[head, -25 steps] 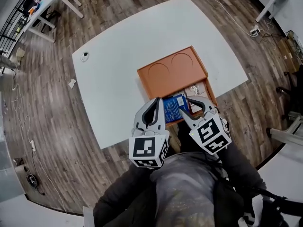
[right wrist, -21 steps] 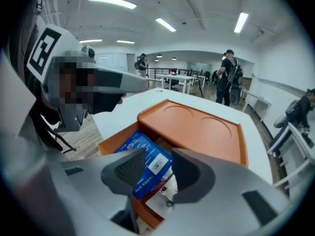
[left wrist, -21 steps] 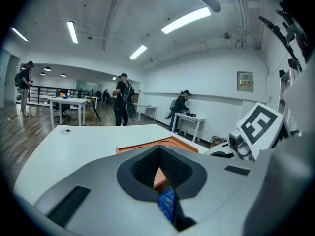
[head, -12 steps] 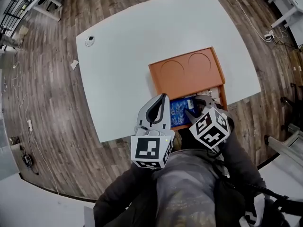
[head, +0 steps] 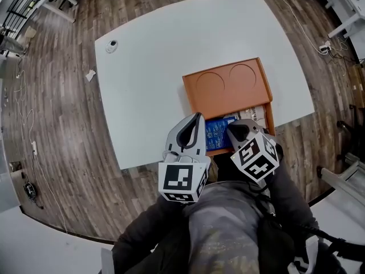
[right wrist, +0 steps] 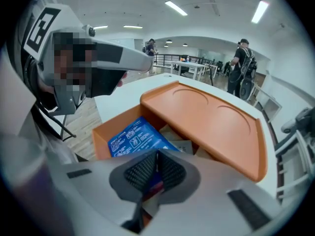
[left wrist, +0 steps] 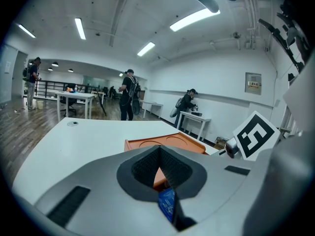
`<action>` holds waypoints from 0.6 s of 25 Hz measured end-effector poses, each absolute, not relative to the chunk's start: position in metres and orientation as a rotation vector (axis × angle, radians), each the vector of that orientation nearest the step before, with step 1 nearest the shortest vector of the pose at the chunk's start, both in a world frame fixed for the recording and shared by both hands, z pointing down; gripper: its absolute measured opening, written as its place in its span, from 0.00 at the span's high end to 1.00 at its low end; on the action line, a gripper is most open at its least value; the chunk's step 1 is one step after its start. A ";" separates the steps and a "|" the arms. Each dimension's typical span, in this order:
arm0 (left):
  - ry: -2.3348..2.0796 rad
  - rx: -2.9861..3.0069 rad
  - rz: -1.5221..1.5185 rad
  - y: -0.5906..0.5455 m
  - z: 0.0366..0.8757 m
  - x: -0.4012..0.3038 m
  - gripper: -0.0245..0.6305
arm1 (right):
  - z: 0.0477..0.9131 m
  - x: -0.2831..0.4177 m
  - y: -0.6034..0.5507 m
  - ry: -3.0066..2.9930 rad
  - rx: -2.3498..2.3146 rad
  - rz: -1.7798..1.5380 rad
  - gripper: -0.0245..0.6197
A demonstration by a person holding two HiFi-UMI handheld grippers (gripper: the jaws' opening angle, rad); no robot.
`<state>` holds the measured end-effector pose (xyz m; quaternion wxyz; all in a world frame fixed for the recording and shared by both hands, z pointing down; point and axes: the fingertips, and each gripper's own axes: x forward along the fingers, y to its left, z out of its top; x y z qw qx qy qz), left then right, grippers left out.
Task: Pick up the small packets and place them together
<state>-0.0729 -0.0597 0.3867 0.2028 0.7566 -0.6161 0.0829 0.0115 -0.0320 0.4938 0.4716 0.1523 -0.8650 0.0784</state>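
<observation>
- Your right gripper (right wrist: 156,155) points down into the open near end of the flat orange plastic box (head: 225,87) at the near edge of the white worktop (head: 148,67).
- Its jaws have just closed tight, right over the blue printed packet (right wrist: 129,137) lying there; no view shows whether they nip it.
- Your left gripper (left wrist: 158,149), jaws pressed together with nothing between them, hangs at the box's near left corner.

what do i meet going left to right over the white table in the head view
small white round object → left tongs → blue printed packet → right tongs, jaws just closed, on what is unclear
</observation>
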 end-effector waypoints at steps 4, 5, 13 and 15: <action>-1.726 2.116 0.228 -0.059 0.384 -0.072 0.96 | 0.496 0.013 -0.034 -2.113 0.384 0.206 0.75; -1.728 2.115 0.228 -0.058 0.383 -0.073 0.96 | 0.496 0.011 -0.034 -2.115 0.383 0.212 0.72; -1.749 2.090 0.241 -0.048 0.382 -0.086 0.96 | 0.495 0.004 -0.035 -2.106 0.433 0.230 0.62; -1.751 2.080 0.242 -0.046 0.383 -0.088 0.96 | 0.499 0.002 -0.033 -2.100 0.405 0.271 0.62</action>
